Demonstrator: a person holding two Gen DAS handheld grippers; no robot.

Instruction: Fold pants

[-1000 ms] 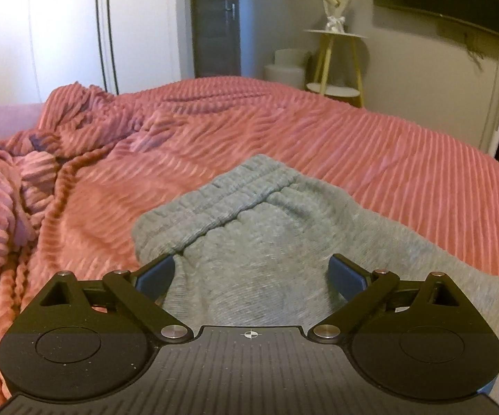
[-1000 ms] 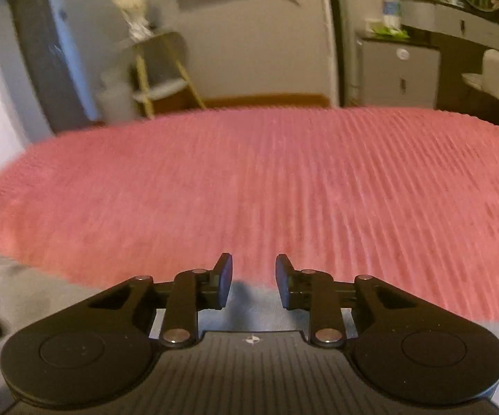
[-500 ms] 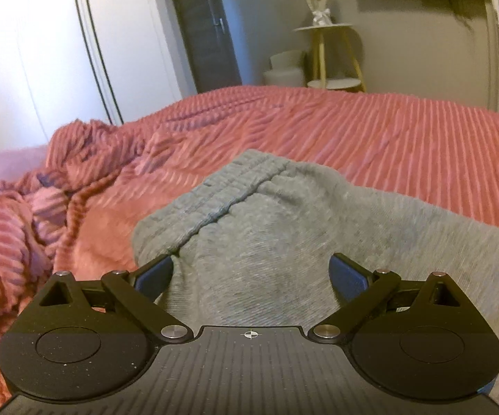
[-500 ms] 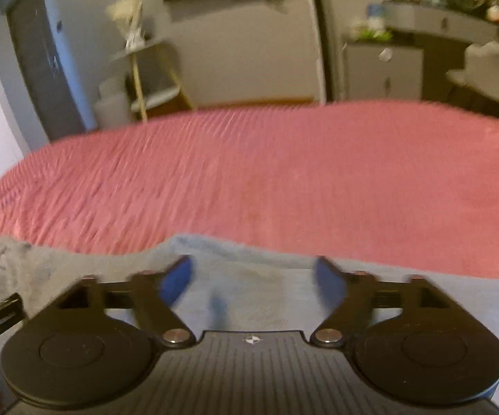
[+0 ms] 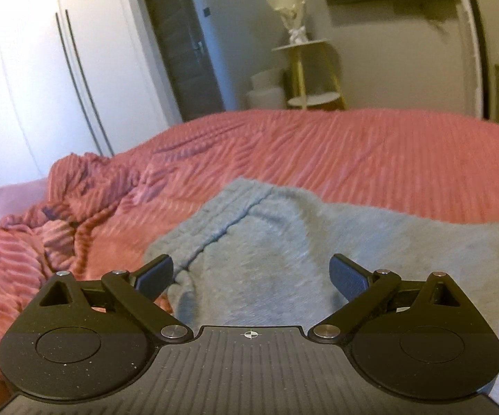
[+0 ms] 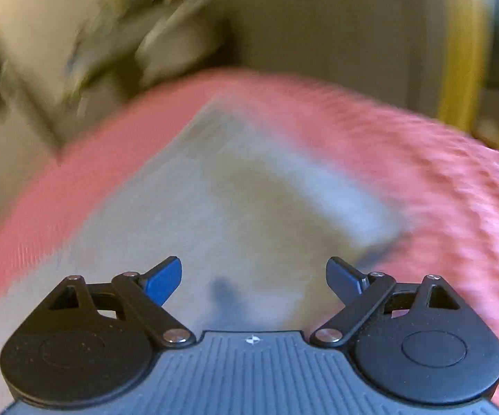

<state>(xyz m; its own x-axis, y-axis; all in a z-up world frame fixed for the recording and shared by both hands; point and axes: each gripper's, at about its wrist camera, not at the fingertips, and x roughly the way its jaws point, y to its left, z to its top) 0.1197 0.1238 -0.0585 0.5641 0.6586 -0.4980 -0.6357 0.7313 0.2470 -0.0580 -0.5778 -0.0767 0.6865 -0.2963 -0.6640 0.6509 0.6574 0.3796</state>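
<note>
The view is smeared with blur. The right gripper (image 6: 253, 276) has its jaws spread wide with nothing between them, over the grey pants (image 6: 221, 200). The pants lie on a pink ribbed bedspread (image 6: 439, 186), reaching from near left to a far folded edge. Pale furniture (image 6: 86, 45) stands far left, too blurred to tell.

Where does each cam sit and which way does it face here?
Left wrist: on the left gripper, facing forward and down over the grey pants on the pink bedspread, wardrobe and side table behind; both open fingers show.
Right wrist: on the right gripper, angled down at the pants, blurred; open fingers show.
Shared: pants, bedspread. No hand or sleeve visible.
</note>
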